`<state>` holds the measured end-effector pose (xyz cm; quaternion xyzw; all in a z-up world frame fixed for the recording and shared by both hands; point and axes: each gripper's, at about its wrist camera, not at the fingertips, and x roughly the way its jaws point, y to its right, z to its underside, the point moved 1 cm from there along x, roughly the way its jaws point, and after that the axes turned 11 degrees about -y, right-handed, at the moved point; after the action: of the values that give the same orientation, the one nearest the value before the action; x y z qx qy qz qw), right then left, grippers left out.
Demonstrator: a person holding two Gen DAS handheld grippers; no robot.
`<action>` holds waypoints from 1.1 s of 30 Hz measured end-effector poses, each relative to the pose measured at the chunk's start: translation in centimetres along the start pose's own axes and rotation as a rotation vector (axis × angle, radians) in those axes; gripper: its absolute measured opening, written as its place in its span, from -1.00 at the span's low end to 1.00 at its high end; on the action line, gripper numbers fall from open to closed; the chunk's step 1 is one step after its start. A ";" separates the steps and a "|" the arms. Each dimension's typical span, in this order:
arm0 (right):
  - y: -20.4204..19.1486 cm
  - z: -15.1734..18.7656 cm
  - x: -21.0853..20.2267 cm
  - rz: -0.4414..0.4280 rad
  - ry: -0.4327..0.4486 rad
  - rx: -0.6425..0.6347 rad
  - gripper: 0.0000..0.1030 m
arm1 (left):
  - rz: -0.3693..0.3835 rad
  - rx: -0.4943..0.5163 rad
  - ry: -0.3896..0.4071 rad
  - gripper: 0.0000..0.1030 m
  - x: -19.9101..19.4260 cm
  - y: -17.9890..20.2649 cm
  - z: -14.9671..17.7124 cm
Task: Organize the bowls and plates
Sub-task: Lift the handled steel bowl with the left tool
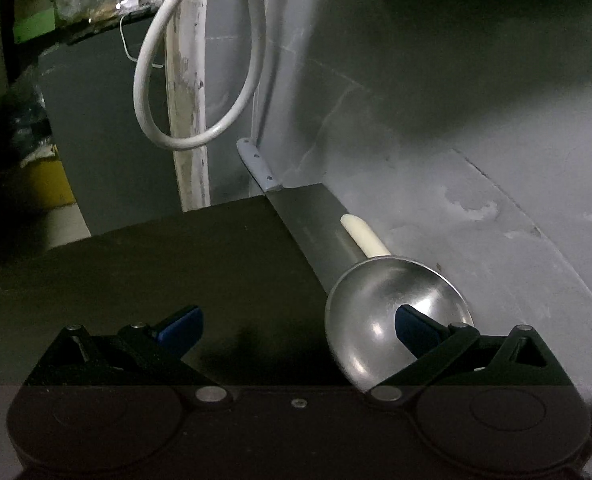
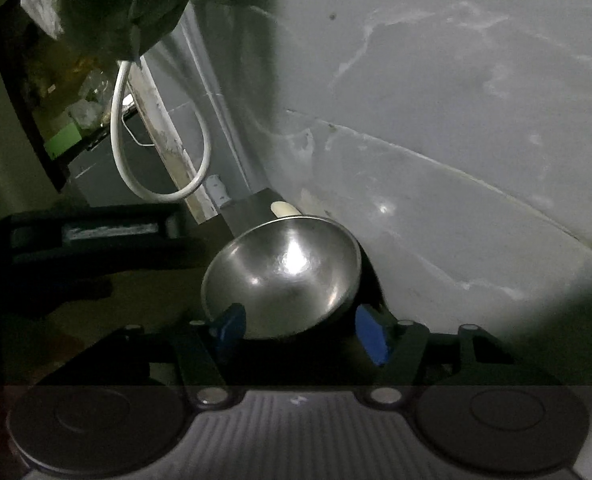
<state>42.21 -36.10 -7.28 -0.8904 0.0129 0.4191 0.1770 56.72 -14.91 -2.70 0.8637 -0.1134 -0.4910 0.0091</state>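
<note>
Right wrist: shiny steel bowl (image 2: 284, 276), tilted; both grippers spread, grasping nothing.

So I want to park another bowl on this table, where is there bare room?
The dark table is bare left of the steel bowl, out to its far edge and corner. The right side is crowded: the bowl, a cream handle behind it and the wall close by. Both grippers, left and right, are open.
</note>
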 end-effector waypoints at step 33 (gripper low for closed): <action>0.7 0.6 -1.8 -0.102 0.000 -0.039 -0.33 | 0.148 -0.035 -0.018 -0.78 -0.4 -2.2 3.0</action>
<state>40.46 -36.78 -6.46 -0.8933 -0.0407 0.4096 0.1806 54.38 -12.44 -4.22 0.8482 -0.1686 -0.4987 0.0592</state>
